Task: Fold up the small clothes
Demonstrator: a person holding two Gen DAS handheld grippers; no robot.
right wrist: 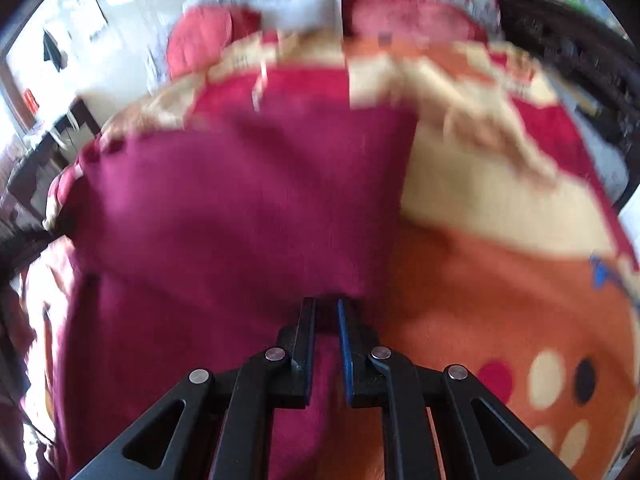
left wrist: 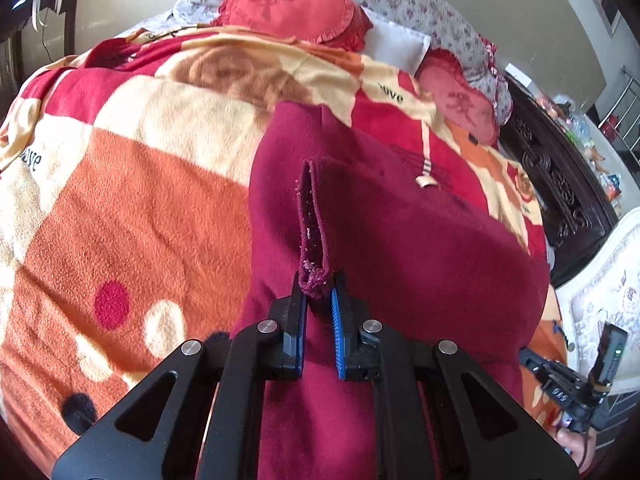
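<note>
A dark red fleece garment (left wrist: pixel 392 240) lies spread on a bed blanket (left wrist: pixel 132 208). It has a cream drawstring end (left wrist: pixel 426 181). My left gripper (left wrist: pixel 319 280) is shut on a raised fold of the garment's edge and pinches it between the fingertips. In the blurred right wrist view, my right gripper (right wrist: pixel 326 306) is shut on the garment (right wrist: pixel 240 208) at its near right corner. The right gripper also shows at the lower right of the left wrist view (left wrist: pixel 568 376), held in a hand.
The blanket (right wrist: pixel 500 280) is orange, red and cream with dots. Red heart-shaped pillows (left wrist: pixel 288 4) and a white pillow (left wrist: pixel 396 42) lie at the head of the bed. A dark carved wooden piece (left wrist: pixel 560 184) stands right of the bed.
</note>
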